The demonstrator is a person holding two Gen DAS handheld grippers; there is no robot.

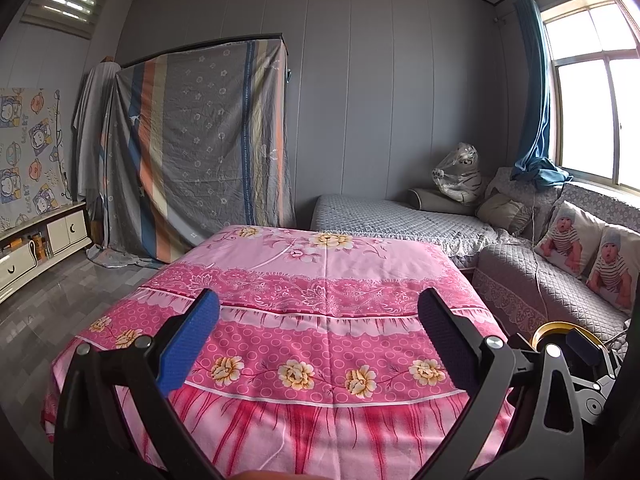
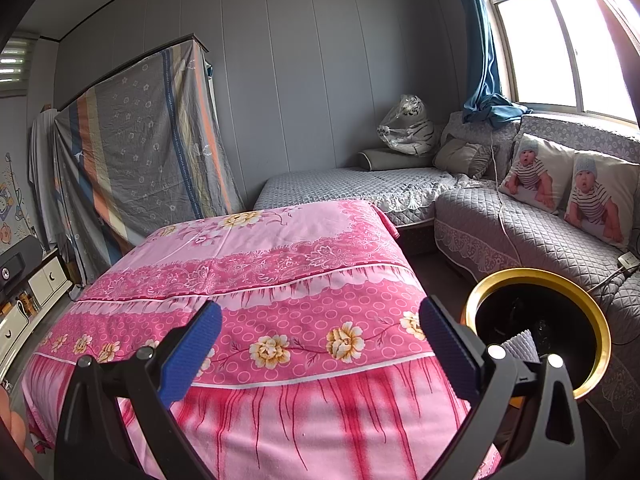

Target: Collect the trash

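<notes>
So the table with the floral cloth sits dead centre, sofa wrapping behind and to its right under the window. Bin stands just right of the table's near corner — something pale inside it. Draped wardrobe back left, low cabinet far left.
</notes>
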